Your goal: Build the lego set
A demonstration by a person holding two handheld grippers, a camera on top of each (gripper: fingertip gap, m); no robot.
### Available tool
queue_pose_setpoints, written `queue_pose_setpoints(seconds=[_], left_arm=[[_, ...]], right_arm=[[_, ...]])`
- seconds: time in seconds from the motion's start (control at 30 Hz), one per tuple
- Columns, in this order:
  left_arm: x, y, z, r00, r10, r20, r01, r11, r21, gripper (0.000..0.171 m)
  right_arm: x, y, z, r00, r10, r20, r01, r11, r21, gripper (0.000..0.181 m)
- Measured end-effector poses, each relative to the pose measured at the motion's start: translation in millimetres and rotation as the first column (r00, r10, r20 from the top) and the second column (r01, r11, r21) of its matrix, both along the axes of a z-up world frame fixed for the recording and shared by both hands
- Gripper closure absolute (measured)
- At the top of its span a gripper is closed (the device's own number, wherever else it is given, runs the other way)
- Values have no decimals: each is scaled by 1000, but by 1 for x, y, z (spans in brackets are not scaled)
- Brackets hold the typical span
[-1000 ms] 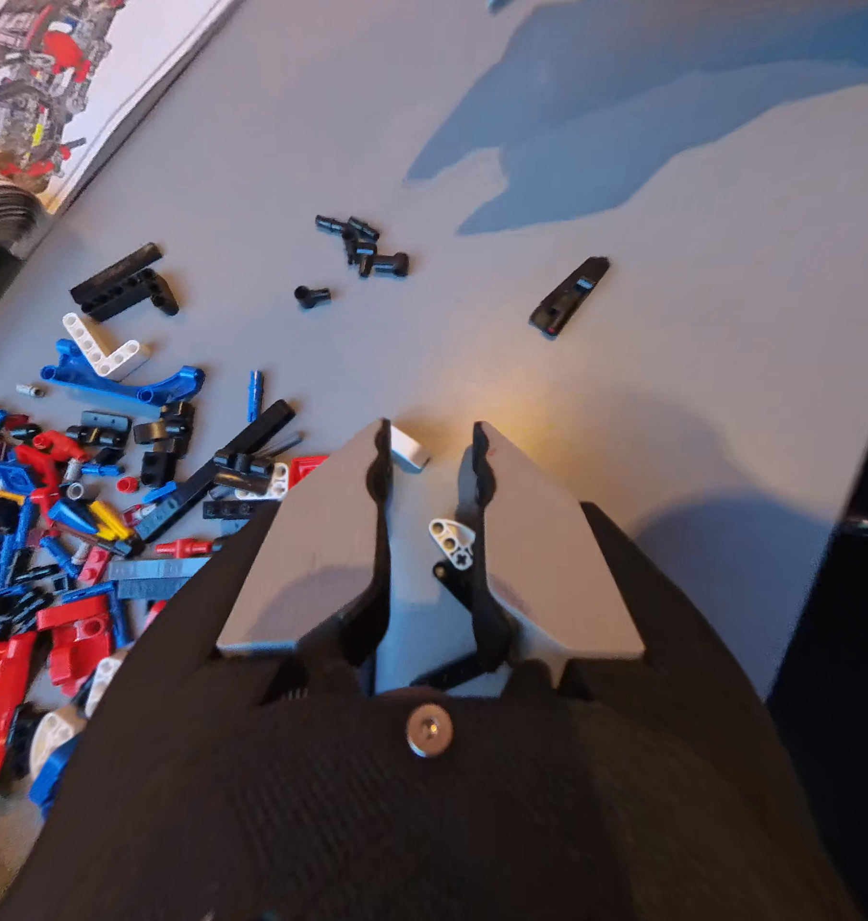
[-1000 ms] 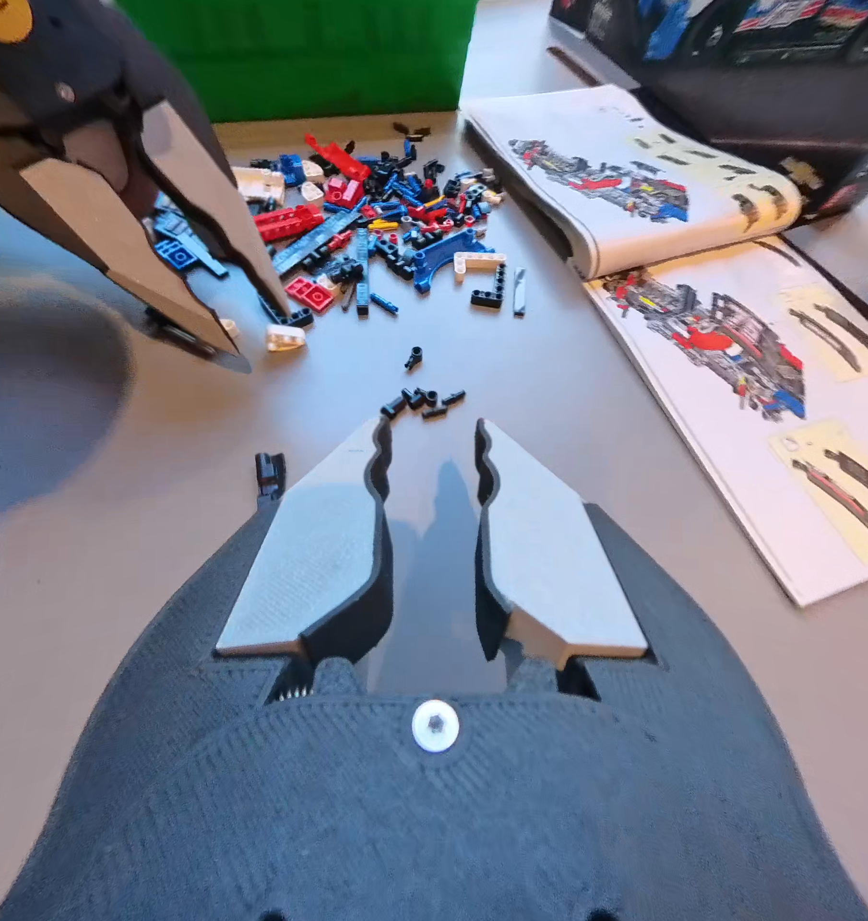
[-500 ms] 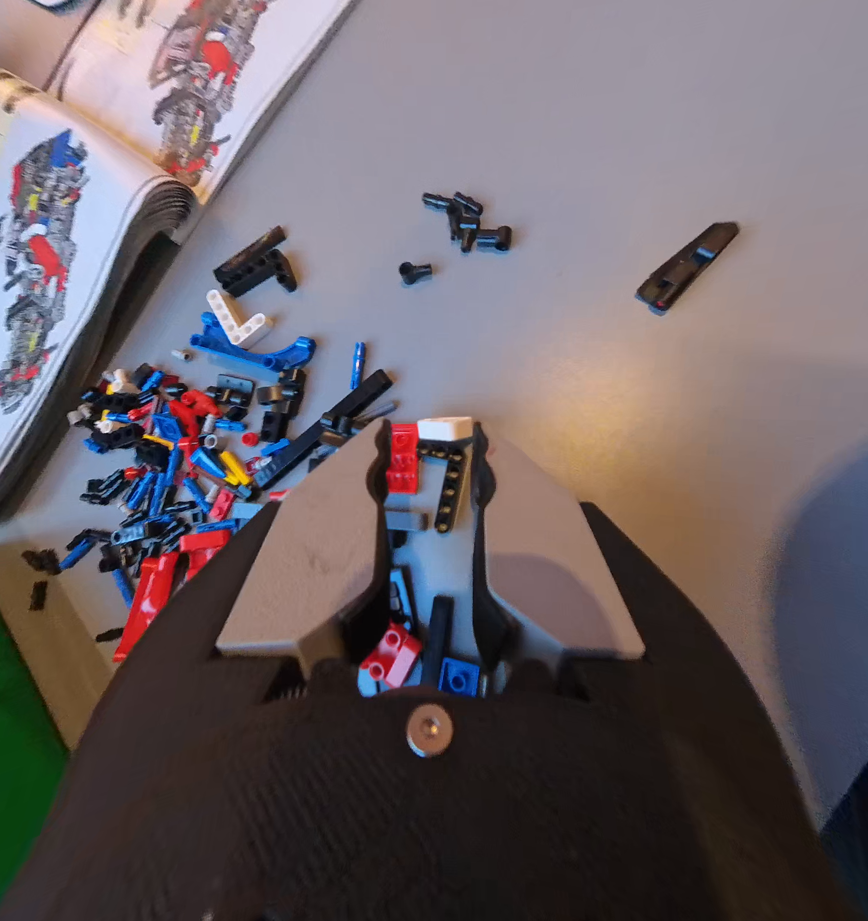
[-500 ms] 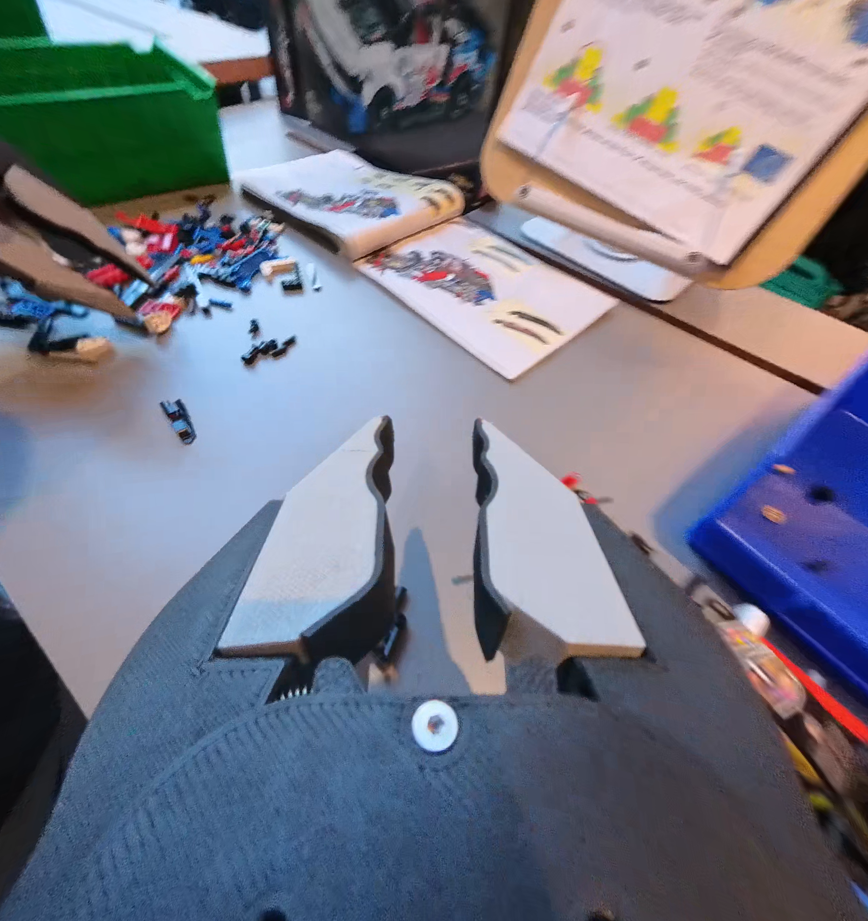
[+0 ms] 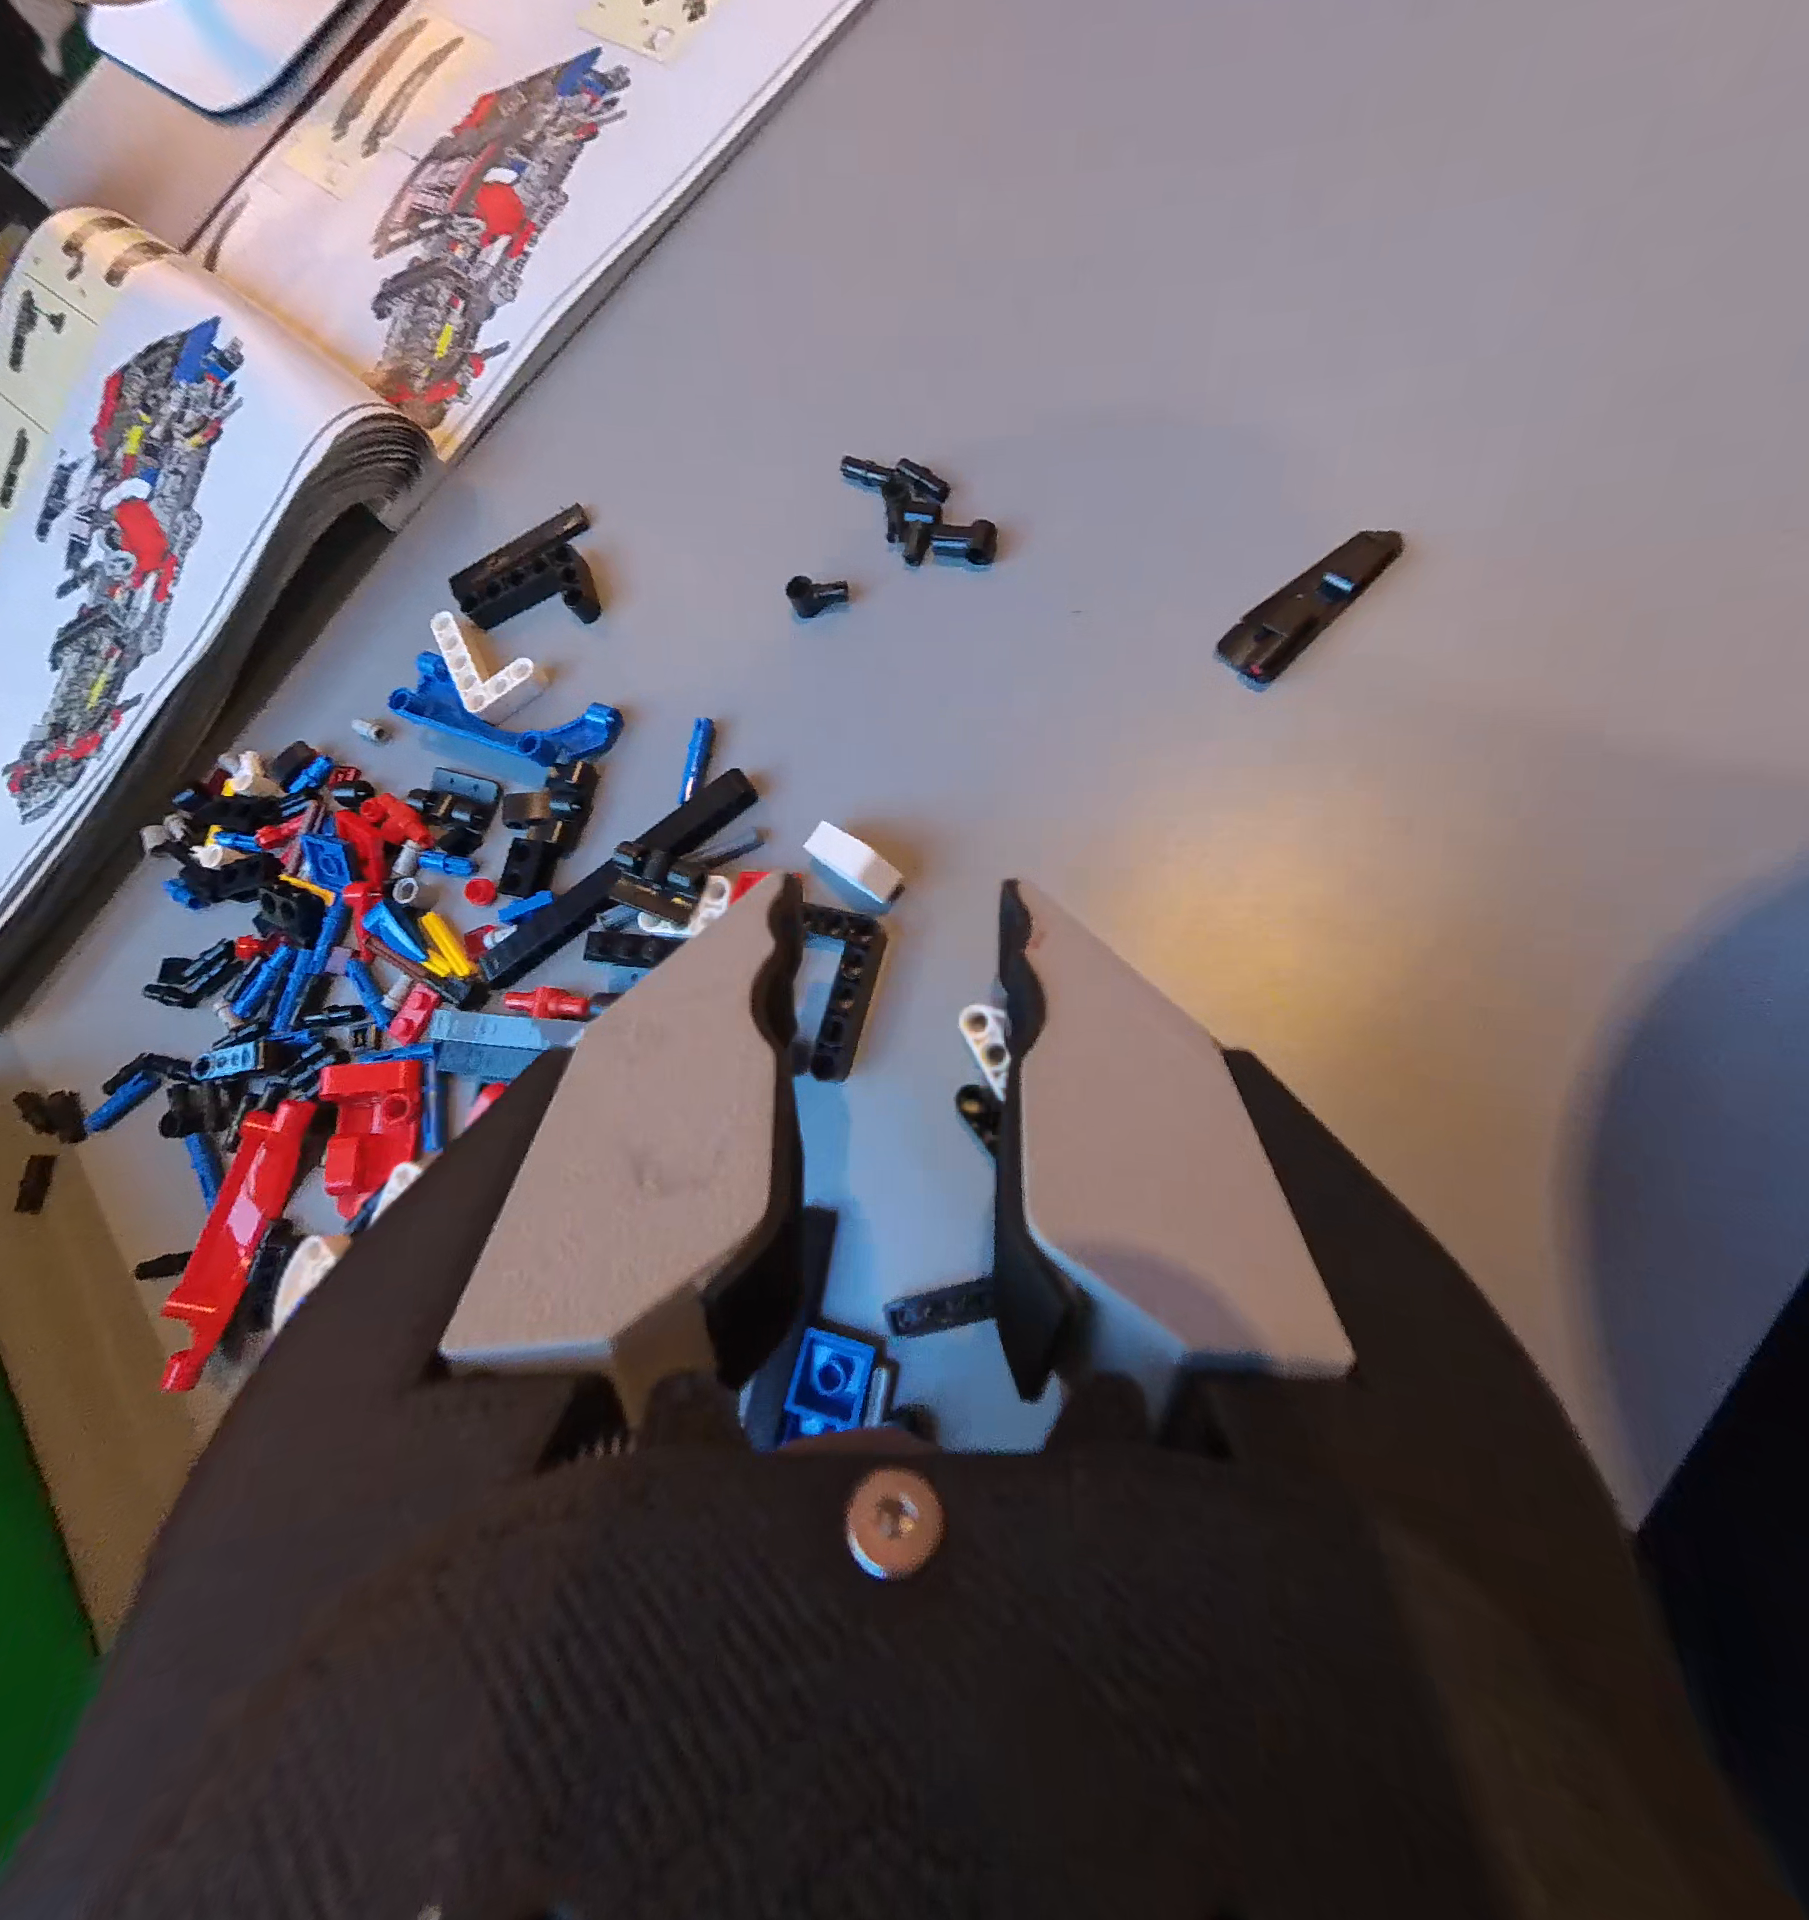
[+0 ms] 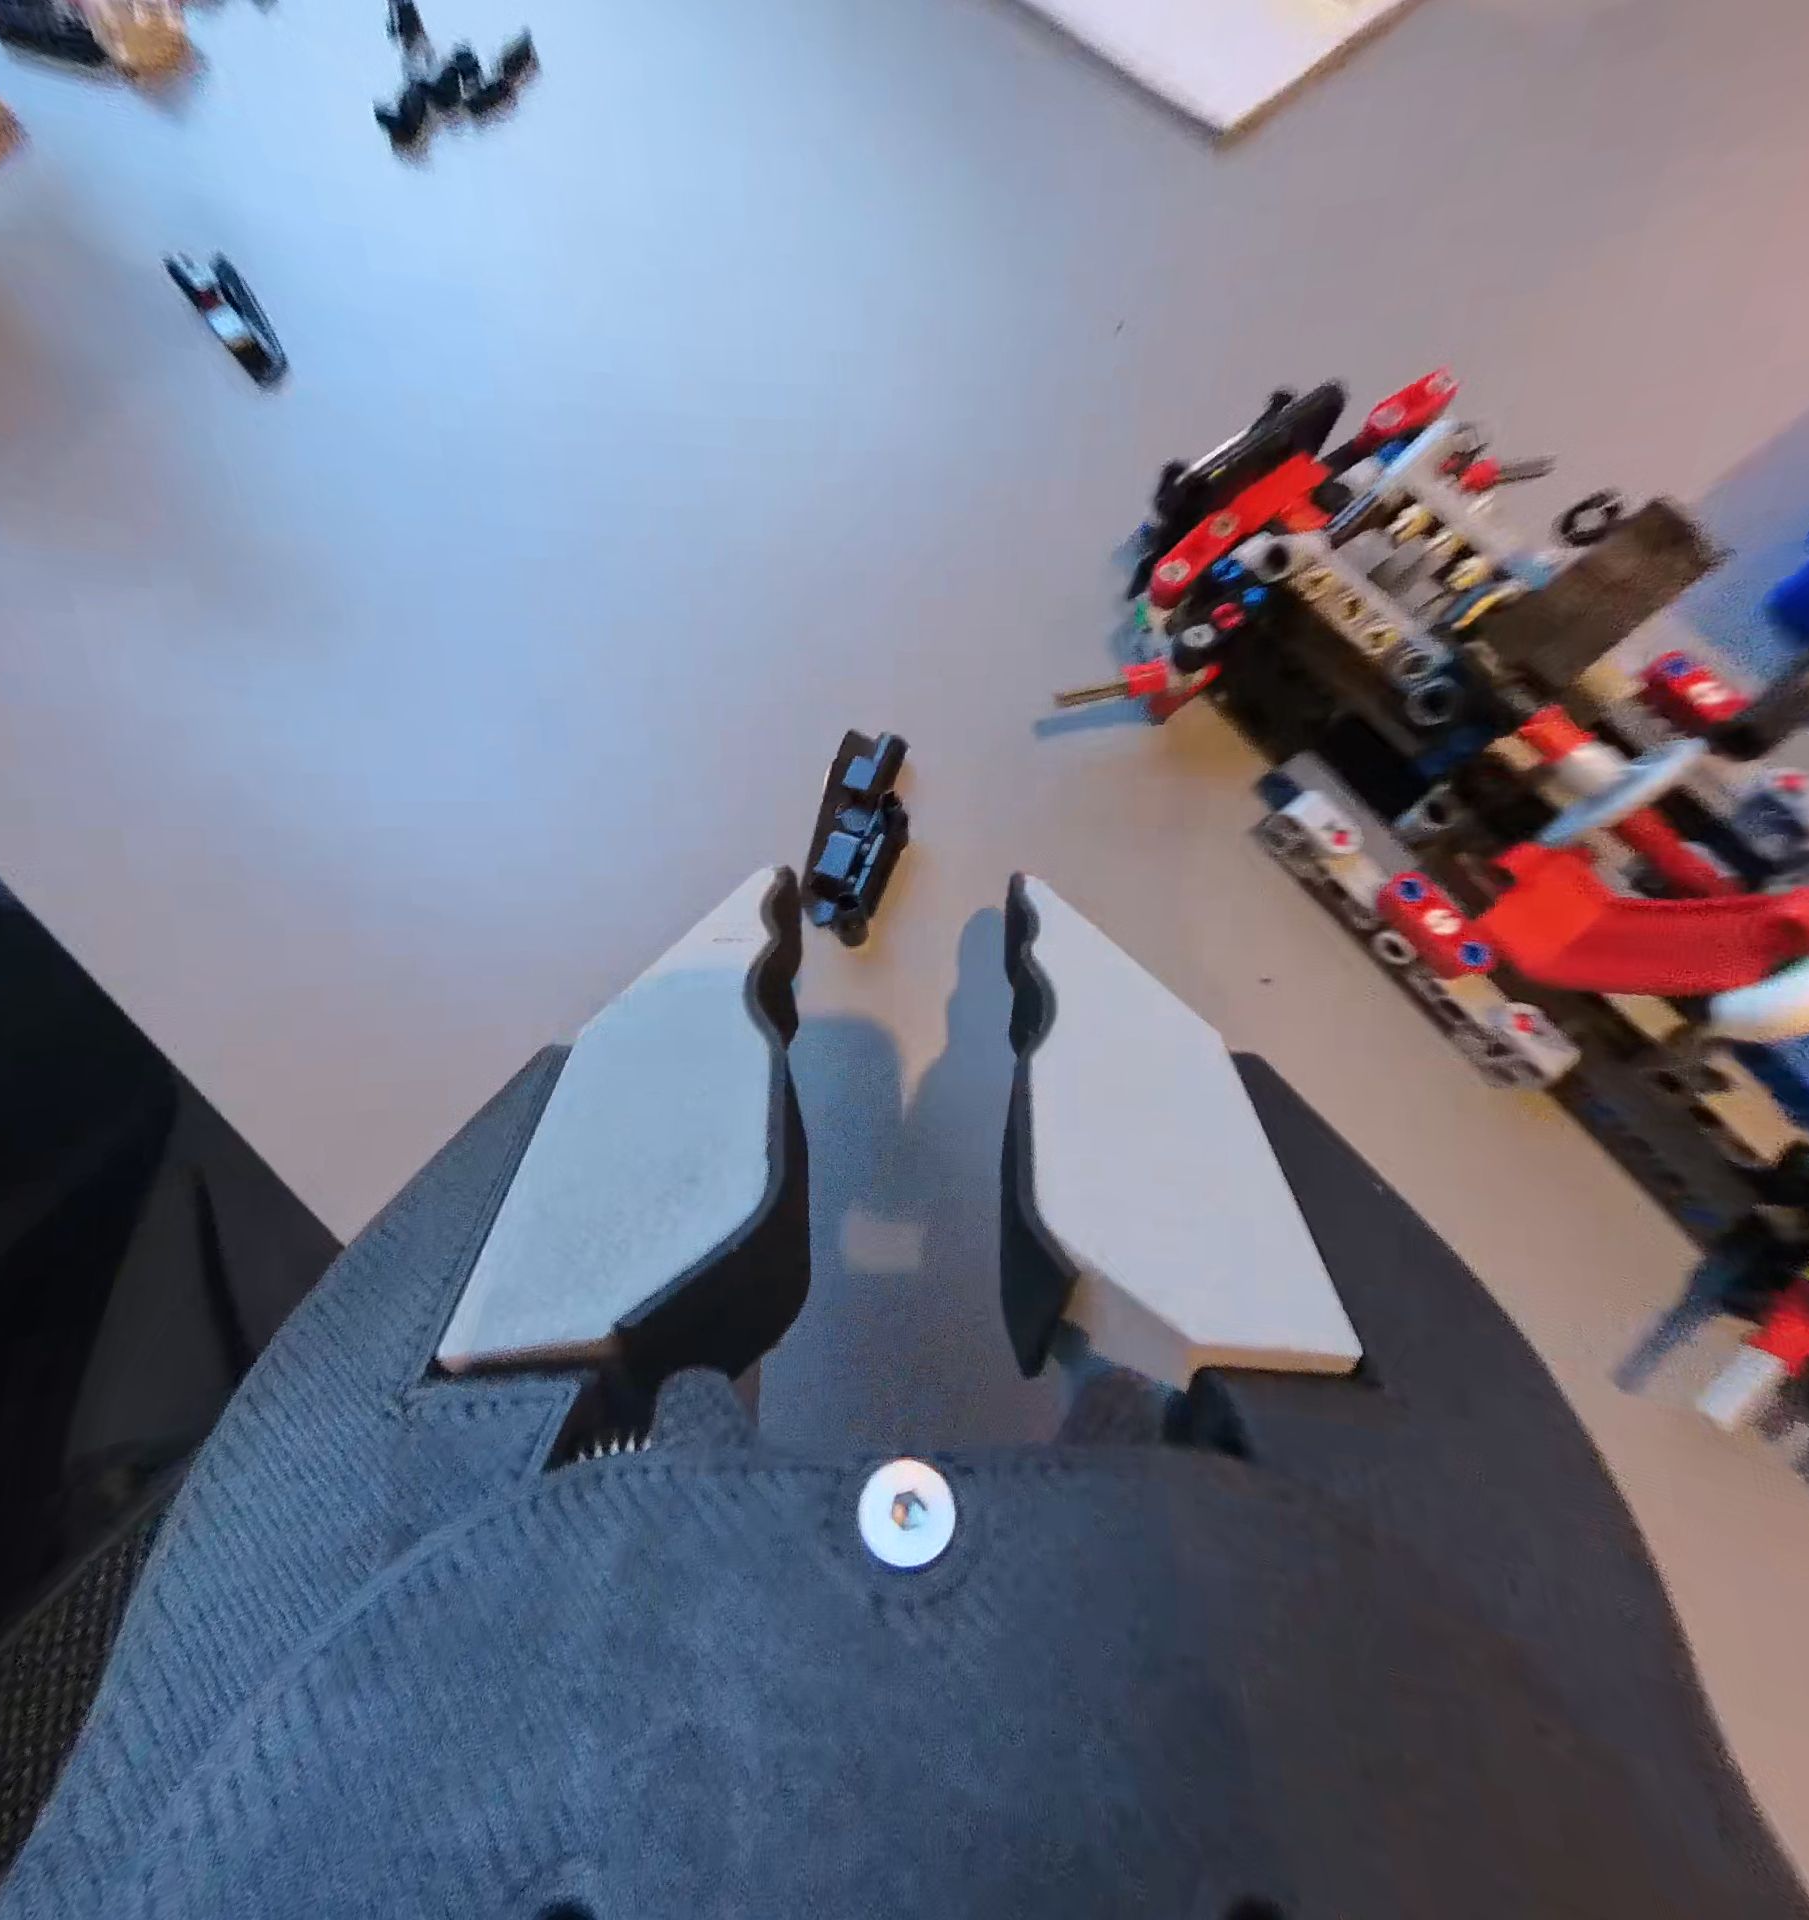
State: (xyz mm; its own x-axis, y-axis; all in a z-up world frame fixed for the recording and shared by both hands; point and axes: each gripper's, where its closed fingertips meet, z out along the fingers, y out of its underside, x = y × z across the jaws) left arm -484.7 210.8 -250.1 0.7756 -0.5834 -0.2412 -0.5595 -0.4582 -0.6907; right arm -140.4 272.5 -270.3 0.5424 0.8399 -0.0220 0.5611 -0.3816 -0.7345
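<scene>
Grey matte counter (image 5: pixel 1295 260) fills both views, and we see our left claw (image 5: pixel 895 899) held above it at the lower middle of the left wrist view, jaws well apart and gripping nothing. Through the gap between them we make out a black L-shaped beam with holes (image 5: pixel 846 982), a small white connector with round holes (image 5: pixel 986 1034) and a blue studded plate (image 5: pixel 827 1377), all lying on the counter. Just beyond the left fingertip sits a white sloped brick (image 5: pixel 851 864). To the left spreads a heap of loose red, blue, black and yellow lego pieces (image 5: pixel 339 935). An open instruction booklet with pictures of the model (image 5: pixel 256 343) occupies the upper left. Near the upper middle lies a cluster of small black pins (image 5: pixel 921 511), and to the right of it, well apart, a long black flat piece (image 5: pixel 1307 606).

In the right wrist view our right claw (image 6: pixel 902 896) also stands open and empty at the lower middle. A small black clip-like assembly (image 6: pixel 858 831) rests on the counter just beyond its left fingertip, not touched as far as we can tell. A partly built lego model in black, red and grey (image 6: pixel 1502 779) runs along the right edge, blurred.
</scene>
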Motion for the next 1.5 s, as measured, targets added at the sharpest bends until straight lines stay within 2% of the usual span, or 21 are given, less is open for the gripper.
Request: queue_pose_setpoints(seconds=[0.1, 0.17, 0.23, 0.37, 0.53, 0.6, 0.7, 0.77, 0.87, 1.1, 1.2, 1.33, 1.5], left_arm=[[5, -1, -1, 1000, -13, 1, 13, 1000, -4, 137], [7, -2, -1, 1000, -20, -2, 20, 1000, 0, 138], [9, -2, -2, 1000, -25, 3, 25, 1000, -4, 138], [10, -3, -6, 999, -32, 7, 32, 999, -17, 139], [10, -3, -9, 999, -39, 4, 39, 999, -18, 139], [8, -3, -11, 999, -38, 6, 38, 999, -27, 139], [6, -4, -12, 999, -35, 9, 35, 999, -29, 140], [5, -4, -11, 999, -34, 9, 34, 999, -27, 140], [4, -4, -10, 999, -32, 1, 32, 999, -20, 141], [22, -5, -3, 996, -86, 36, 85, 996, 37, 140], [27, -7, -5, 993, -105, 52, 102, 994, 48, 139], [37, -10, 4, 984, -155, 84, 143, 981, 134, 139], [58, -7, 24, 961, -240, 139, 195, 941, 277, 135]], right_arm=[[-9, -4, -17, 997, 27, 68, -27, 1000, -1, 146], [-16, -3, -21, 996, 35, 80, -36, 999, 13, 152], [-23, -2, -20, 997, 42, 65, -43, 999, 16, 166], [-46, 0, -19, 997, 74, 36, -75, 997, 26, 167], [-80, 12, -13, 990, 127, 68, -136, 979, 149, 169], [-92, 16, -17, 983, 156, 94, -169, 975, 147, 169], [-94, 32, -18, 992, 87, 88, -96, 990, 106, 169], [-91, 41, -19, 997, 27, 67, -31, 997, 68, 162], [-82, 47, -16, 997, -36, 66, 30, 996, 88, 158], [-82, 22, -19, 999, 21, 29, -22, 999, 29, 156], [-81, 16, -11, 999, 21, 32, -23, 999, 48, 155], [-77, 22, 7, 1000, -11, 6, 10, 994, 110, 155], [-109, 23, 51, 973, 48, -224, 0, 977, 213, 151]])
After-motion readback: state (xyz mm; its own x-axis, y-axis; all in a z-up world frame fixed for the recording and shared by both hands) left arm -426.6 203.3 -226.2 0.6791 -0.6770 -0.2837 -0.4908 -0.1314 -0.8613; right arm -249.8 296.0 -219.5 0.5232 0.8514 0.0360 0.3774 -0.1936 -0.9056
